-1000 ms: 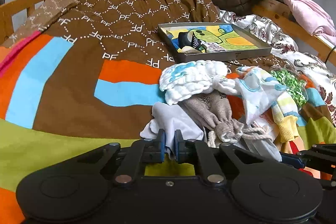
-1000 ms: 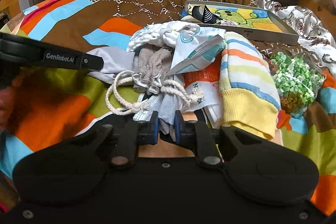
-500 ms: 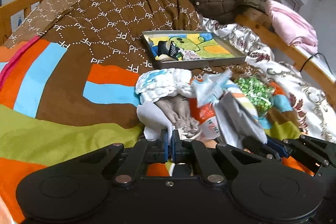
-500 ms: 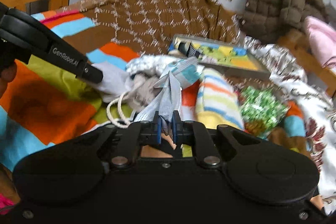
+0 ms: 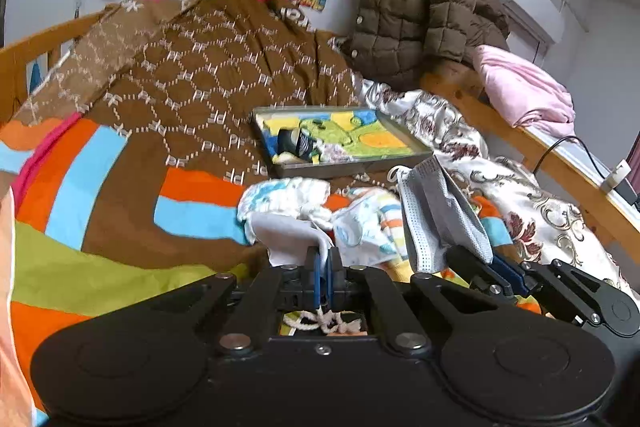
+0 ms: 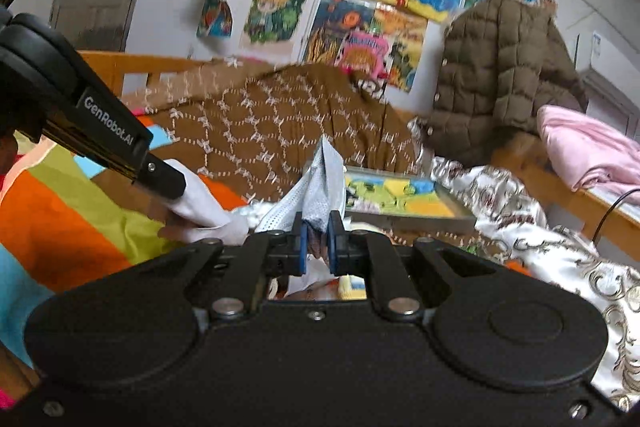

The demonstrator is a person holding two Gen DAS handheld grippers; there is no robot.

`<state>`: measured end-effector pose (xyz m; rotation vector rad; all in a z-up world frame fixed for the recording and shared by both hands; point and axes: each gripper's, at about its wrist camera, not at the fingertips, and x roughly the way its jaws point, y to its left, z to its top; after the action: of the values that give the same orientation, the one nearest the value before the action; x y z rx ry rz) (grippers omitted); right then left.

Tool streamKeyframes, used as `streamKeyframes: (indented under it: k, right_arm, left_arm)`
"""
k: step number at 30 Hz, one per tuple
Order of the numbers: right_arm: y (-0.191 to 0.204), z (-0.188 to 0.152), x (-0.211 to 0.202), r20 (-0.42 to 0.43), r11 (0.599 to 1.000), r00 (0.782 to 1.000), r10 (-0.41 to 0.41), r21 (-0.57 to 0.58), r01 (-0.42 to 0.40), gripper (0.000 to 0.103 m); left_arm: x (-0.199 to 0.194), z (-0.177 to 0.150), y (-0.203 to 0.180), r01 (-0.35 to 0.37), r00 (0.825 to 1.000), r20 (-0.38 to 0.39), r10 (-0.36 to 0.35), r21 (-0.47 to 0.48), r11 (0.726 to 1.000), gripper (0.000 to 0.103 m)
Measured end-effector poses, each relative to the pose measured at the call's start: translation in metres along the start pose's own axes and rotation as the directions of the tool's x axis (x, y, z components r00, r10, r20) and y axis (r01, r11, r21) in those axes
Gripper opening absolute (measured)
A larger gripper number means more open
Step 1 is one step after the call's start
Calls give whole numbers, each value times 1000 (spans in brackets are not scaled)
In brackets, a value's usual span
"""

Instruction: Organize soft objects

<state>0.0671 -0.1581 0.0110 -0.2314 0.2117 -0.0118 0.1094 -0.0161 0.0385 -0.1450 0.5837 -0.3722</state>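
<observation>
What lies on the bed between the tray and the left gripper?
In the left wrist view, a pile of small clothes covers the quilt between the tray and the left gripper, whose fingers pinch a white cloth.

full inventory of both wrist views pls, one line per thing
face mask: 1, grey, held up by right gripper
white cloth: 1, pinched by left gripper
clothes pile: several, white and striped, on the quilt
tray: 1, grey, colourful picture inside, behind the pile
quilt: 1, brown with orange, blue, green bands
puffer jacket: 1, brown, hung at the back
pink cloth: 1, on bed rail at right
drawings: several, on wall
left gripper: jaws shut on white cloth
right gripper: jaws shut on face mask
</observation>
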Motion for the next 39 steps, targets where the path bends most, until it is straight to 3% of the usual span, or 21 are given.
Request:
streamKeyframes:
  k: [9, 16, 28, 39]
  right_arm:
    - [-13, -1, -4, 73, 998, 996, -51, 52, 48, 4]
    - [-33, -1, 13, 122, 988, 987, -100, 129, 84, 4]
    - [-56, -10, 61, 127, 973, 986, -112, 213, 83, 4]
    - [-80, 1, 138, 150, 951, 977, -149, 293, 100, 4]
  left_arm:
    - [-14, 11, -12, 26, 991, 127, -31, 40, 999, 2]
    - [-3, 34, -17, 45, 986, 156, -54, 59, 997, 2]
    - [63, 97, -33, 42, 988, 144, -59, 116, 992, 2]
    - [146, 127, -30, 12, 991, 131, -25, 98, 995, 2]
